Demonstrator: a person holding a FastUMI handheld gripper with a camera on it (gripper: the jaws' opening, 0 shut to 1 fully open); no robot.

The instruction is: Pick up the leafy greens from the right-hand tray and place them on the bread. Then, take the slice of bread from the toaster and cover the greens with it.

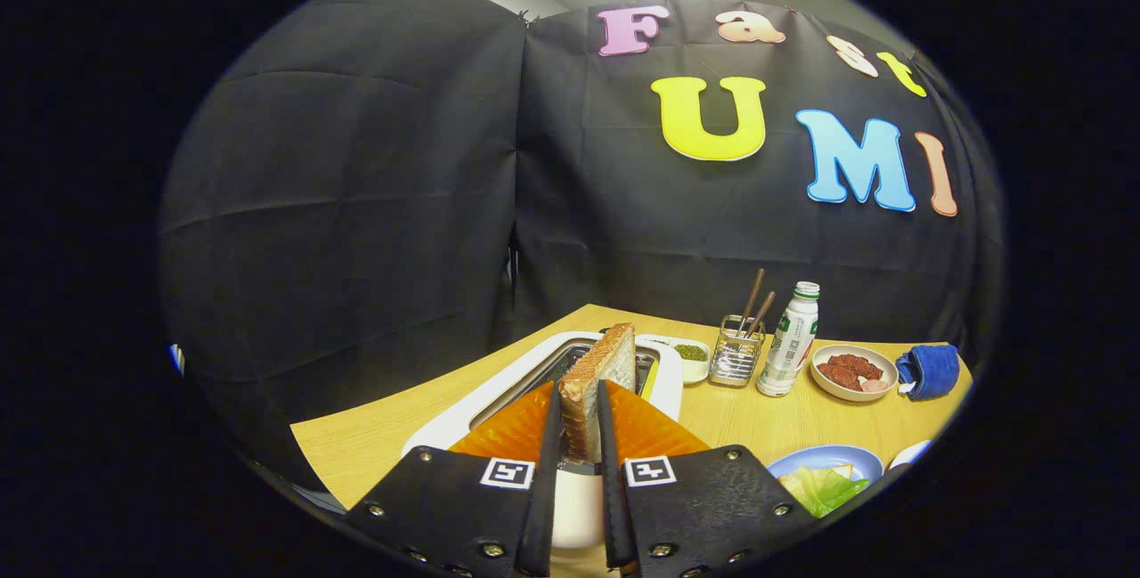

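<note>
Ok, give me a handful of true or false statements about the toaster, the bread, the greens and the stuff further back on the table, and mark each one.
1. The gripper has its fingers closed on the slice of bread. True.
2. The bread slice lies flat on the table. False: it stands on edge over the toaster slot, between the fingers.
3. The leafy greens lie on the blue plate. True.
4. The blue cloth is draped over the toaster. False: it lies on the table beside the bowl of red food.
5. The white bottle has tipped over. False: it stands upright next to the wire holder.
</note>
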